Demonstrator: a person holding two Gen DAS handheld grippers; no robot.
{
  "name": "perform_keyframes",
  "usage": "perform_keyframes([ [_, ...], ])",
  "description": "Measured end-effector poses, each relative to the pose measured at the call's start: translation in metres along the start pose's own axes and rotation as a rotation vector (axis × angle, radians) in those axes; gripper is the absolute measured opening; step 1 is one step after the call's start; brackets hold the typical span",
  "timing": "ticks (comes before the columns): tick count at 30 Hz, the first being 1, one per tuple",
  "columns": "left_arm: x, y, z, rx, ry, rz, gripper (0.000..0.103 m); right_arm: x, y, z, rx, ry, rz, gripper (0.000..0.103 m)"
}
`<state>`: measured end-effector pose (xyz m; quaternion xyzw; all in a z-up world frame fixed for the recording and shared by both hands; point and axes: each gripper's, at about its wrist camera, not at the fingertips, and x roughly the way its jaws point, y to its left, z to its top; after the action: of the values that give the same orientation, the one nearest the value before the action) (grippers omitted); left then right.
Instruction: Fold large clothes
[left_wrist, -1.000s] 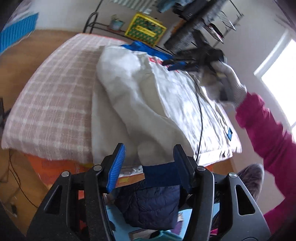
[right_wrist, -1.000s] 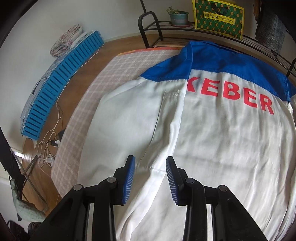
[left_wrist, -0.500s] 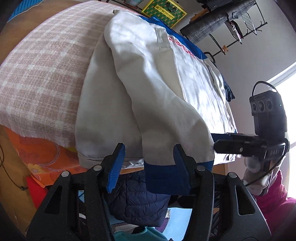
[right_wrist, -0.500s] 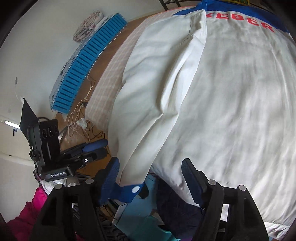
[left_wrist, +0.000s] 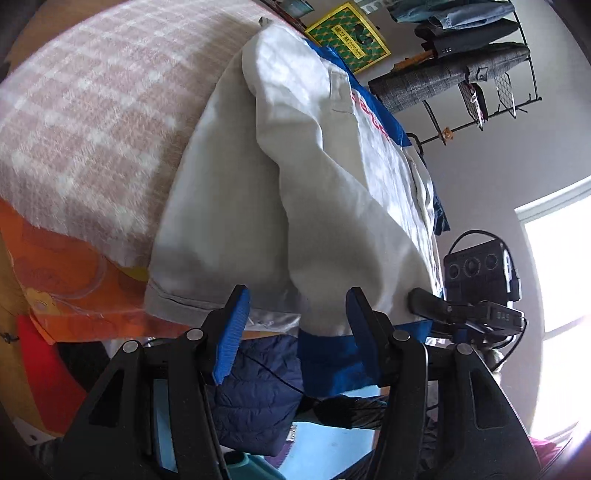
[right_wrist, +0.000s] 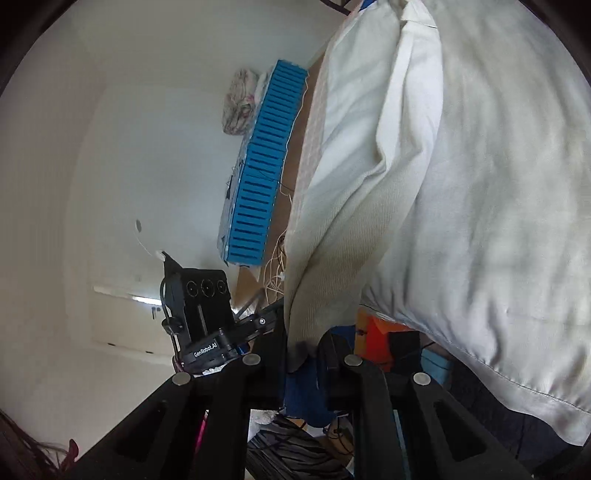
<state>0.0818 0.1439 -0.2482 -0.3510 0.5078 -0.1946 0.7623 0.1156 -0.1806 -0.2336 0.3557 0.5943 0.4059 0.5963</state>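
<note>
The right claw (right_wrist: 301, 354) has just closed on the sleeve cuff (right_wrist: 295, 339), its pads hidden by cloth. The left claw (left_wrist: 295, 332) stands half-wide, gripping nothing; the white jacket (left_wrist: 332, 177) spreads toward twelve o'clock over the checked blanket (left_wrist: 92, 122).

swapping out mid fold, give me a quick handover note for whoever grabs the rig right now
Right hand-held gripper: jaws have just closed and are shut on the sleeve near its blue cuff.
Left hand-held gripper: open, holding nothing; the cuff hangs between its fingers without being pinched.
Jacket: back up on the checked blanket, its hem hanging over the near table edge, the sleeve lying along the body.
Done: jacket spread out, this sleeve gripped.
Left: probably lay the sleeve flat across the back, do the other sleeve, then fold the body.
</note>
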Motion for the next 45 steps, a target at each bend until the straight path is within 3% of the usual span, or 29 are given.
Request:
perform_keyframes([
  [6, 0.028, 0.000, -0.008, -0.022, 0.039, -0.004, 0.055, 0.004, -0.020, -0.007, 0.073, 0.015, -0.073, 0.011],
  [7, 0.031, -0.003, -0.009, -0.014, 0.039, -0.008, 0.051, 0.004, -0.020, -0.006, 0.072, 0.018, -0.074, 0.011],
  [8, 0.033, -0.007, -0.011, 0.000, 0.044, -0.014, 0.023, 0.004, -0.018, -0.005, 0.069, 0.017, -0.081, 0.011],
  [9, 0.035, -0.011, -0.011, 0.017, 0.053, -0.002, 0.010, 0.003, -0.017, -0.004, 0.063, 0.019, -0.086, 0.011],
  [11, 0.031, -0.021, -0.011, 0.055, 0.030, 0.024, 0.003, 0.005, -0.012, 0.000, 0.048, 0.026, -0.107, 0.011],
  [15, -0.007, -0.042, -0.012, 0.157, -0.053, 0.086, 0.002, 0.013, -0.002, 0.000, 0.002, 0.047, -0.148, 0.011],
  [20, -0.046, -0.048, -0.014, 0.232, -0.119, 0.194, 0.002, 0.039, 0.042, -0.001, -0.117, 0.077, -0.158, 0.011],
  [22, -0.042, -0.034, -0.012, 0.211, -0.109, 0.240, 0.002, 0.057, 0.055, -0.001, -0.178, 0.100, -0.204, 0.011],
  [26, -0.011, 0.002, -0.015, 0.141, -0.012, 0.291, 0.002, 0.091, 0.051, -0.002, -0.217, 0.175, -0.366, 0.010],
  [28, -0.005, -0.002, -0.017, 0.163, -0.011, 0.302, 0.002, 0.096, 0.054, -0.003, -0.246, 0.190, -0.421, 0.010],
  [30, -0.005, -0.008, -0.019, 0.188, -0.025, 0.297, 0.002, 0.089, 0.065, -0.004, -0.283, 0.202, -0.449, 0.018],
  [36, -0.017, -0.003, -0.018, 0.151, -0.042, 0.297, 0.002, 0.046, 0.112, 0.010, -0.453, 0.087, -0.479, 0.035],
  [42, -0.022, -0.002, -0.018, 0.154, -0.065, 0.295, 0.002, 0.039, 0.124, 0.038, -0.509, -0.012, -0.591, 0.036],
  [45, -0.026, 0.003, -0.014, 0.124, -0.089, 0.291, 0.002, 0.050, 0.118, 0.045, -0.546, -0.010, -0.632, 0.036],
])
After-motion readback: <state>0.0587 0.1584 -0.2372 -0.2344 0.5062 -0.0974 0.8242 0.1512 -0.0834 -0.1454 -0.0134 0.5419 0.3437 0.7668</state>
